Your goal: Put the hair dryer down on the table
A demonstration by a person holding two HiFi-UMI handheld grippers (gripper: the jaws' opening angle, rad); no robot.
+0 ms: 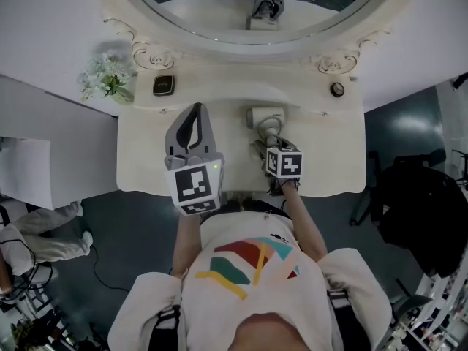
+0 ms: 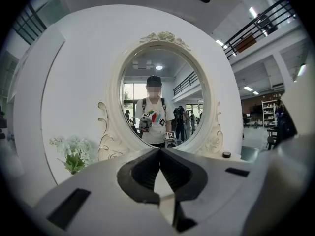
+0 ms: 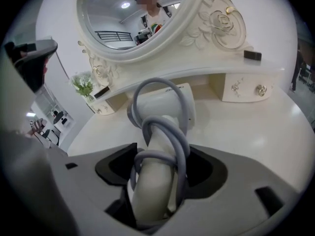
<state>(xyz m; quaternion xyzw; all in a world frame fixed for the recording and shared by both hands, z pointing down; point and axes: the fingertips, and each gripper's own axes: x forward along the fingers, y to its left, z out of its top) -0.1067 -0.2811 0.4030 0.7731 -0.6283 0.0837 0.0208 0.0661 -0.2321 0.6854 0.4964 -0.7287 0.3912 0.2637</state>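
Note:
A cream hair dryer (image 1: 265,117) (image 3: 165,107) has its grey cord wound round the handle. My right gripper (image 1: 270,147) (image 3: 160,175) is shut on that handle, and the dryer's head points toward the mirror, low over the white dressing table (image 1: 146,159) (image 3: 256,132). Whether the head touches the tabletop I cannot tell. My left gripper (image 1: 195,112) (image 2: 160,150) hovers over the table's left half, its jaws shut tip to tip with nothing between them.
An oval mirror (image 1: 219,13) rises behind the table. On the back ledge sit white flowers (image 1: 106,79) (image 2: 74,154), a small dark box (image 1: 164,85) and a round dark knob (image 1: 336,89). Small drawers (image 3: 246,88) lie at the right. A black chair (image 1: 417,203) stands to the right.

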